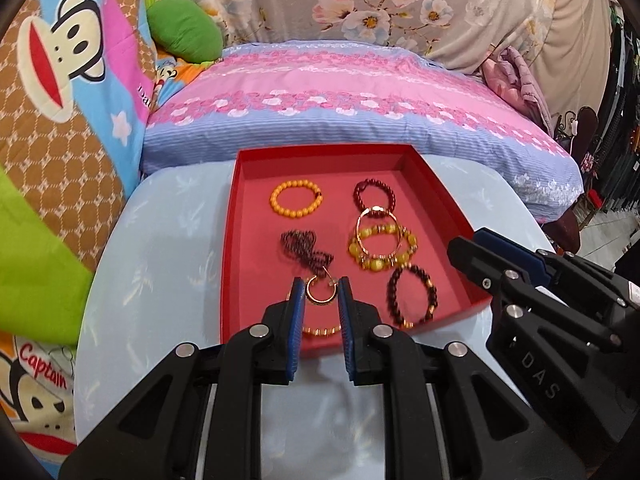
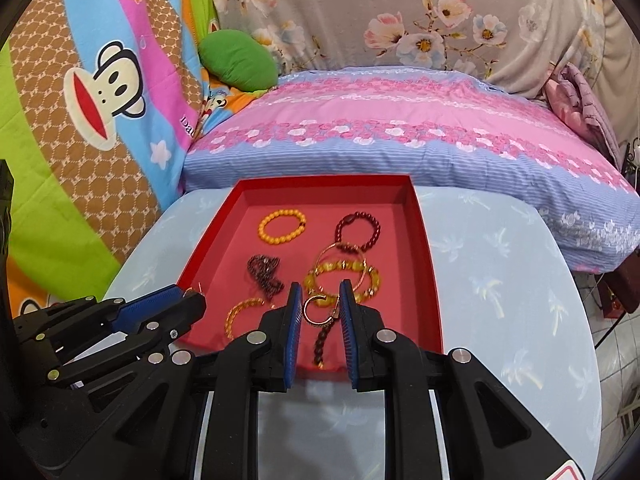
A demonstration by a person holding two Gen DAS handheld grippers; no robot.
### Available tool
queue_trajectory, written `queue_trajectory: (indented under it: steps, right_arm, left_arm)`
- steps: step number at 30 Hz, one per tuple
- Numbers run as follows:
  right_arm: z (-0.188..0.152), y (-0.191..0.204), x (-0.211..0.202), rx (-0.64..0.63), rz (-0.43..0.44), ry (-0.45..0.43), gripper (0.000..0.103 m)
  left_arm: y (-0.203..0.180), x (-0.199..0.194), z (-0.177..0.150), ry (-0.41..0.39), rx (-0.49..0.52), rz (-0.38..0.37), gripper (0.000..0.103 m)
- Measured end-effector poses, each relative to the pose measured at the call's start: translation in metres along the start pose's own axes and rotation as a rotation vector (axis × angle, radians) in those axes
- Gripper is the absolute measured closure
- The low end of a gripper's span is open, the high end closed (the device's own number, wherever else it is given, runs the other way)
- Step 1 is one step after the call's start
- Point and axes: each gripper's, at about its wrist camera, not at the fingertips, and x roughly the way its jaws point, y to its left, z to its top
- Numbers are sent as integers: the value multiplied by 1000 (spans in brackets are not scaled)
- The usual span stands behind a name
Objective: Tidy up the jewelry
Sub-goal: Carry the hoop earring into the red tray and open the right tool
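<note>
A red tray (image 1: 436, 196) (image 2: 424, 240) on a light blue table holds several pieces: an orange bead bracelet (image 1: 297, 197) (image 2: 282, 224), a dark red bead bracelet (image 1: 375, 196) (image 2: 357, 231), a dark chain (image 1: 306, 249) (image 2: 266, 274), a yellow bead bracelet under a thin gold bangle (image 1: 382, 246) (image 2: 344, 276), and a dark bead bracelet (image 1: 412, 294). My left gripper (image 1: 321, 294) hangs open around a gold hoop earring (image 1: 320, 293). My right gripper (image 2: 319, 300) is open around another gold hoop earring (image 2: 318, 311). I cannot tell whether either hoop is held or lying.
A pink and blue pillow (image 1: 360, 100) lies behind the tray. Monkey-print bedding (image 1: 68, 80) is on the left, a green cushion (image 1: 186, 32) at the back. Each gripper shows in the other's view: the right (image 1: 540, 300), the left (image 2: 120, 324).
</note>
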Motion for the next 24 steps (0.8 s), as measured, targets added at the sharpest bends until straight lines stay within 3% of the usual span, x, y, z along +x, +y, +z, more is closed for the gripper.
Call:
queue_trajectory:
  steps: [10,24]
  right_arm:
    - [20,-18,41,44,-9,27,85]
    - [25,-20,78,47,-19,70,85]
  left_arm:
    - [-1,41,27,12,2,9,87]
    - [4,76,35,47,0,20,87]
